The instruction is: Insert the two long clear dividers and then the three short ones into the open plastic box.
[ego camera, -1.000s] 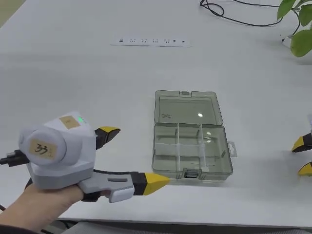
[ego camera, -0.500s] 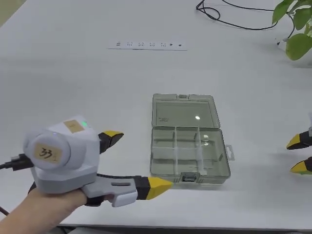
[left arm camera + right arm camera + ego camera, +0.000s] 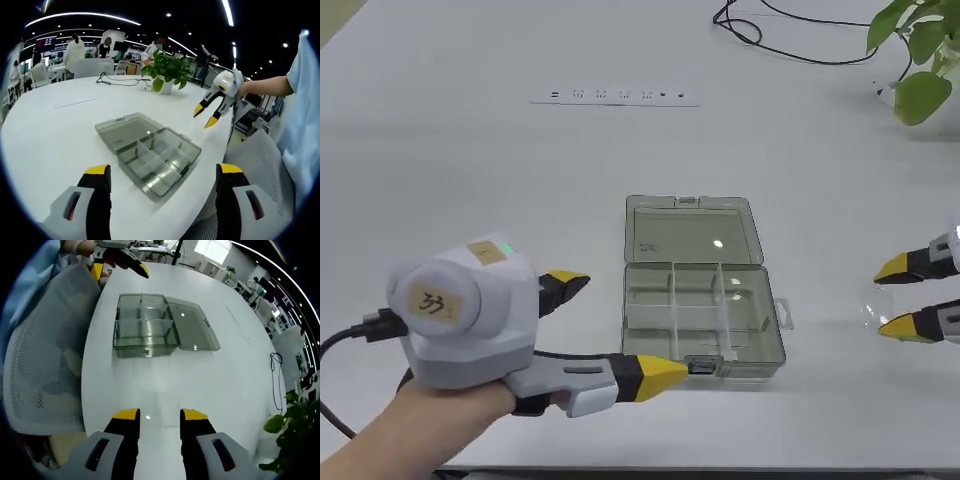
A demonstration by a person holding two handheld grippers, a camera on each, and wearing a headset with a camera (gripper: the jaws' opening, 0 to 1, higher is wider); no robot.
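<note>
The clear smoky plastic box [image 3: 703, 312] lies open near the table's front edge, its lid [image 3: 689, 231] folded flat behind it. Clear dividers [image 3: 672, 295] stand inside and split it into several compartments. My left gripper [image 3: 620, 325] is open just left of the box, its lower tip by the front left corner, with nothing between the jaws. In the left gripper view the box [image 3: 150, 159] sits beyond my left gripper [image 3: 162, 172]. My right gripper [image 3: 893, 297] is open and holds nothing, to the right of the box. The right gripper view has the box [image 3: 145, 326] far ahead of my right gripper [image 3: 159, 415].
A white power strip [image 3: 615, 97] lies at the back of the white table [image 3: 470, 180], with a black cable [image 3: 770, 35] and a potted plant [image 3: 910, 60] at the far right. A mesh chair [image 3: 45, 365] stands by the table's edge.
The right gripper has come in from the right edge toward the box. The left gripper has edged right, closer to the box's front corner. The camera has also shifted.
</note>
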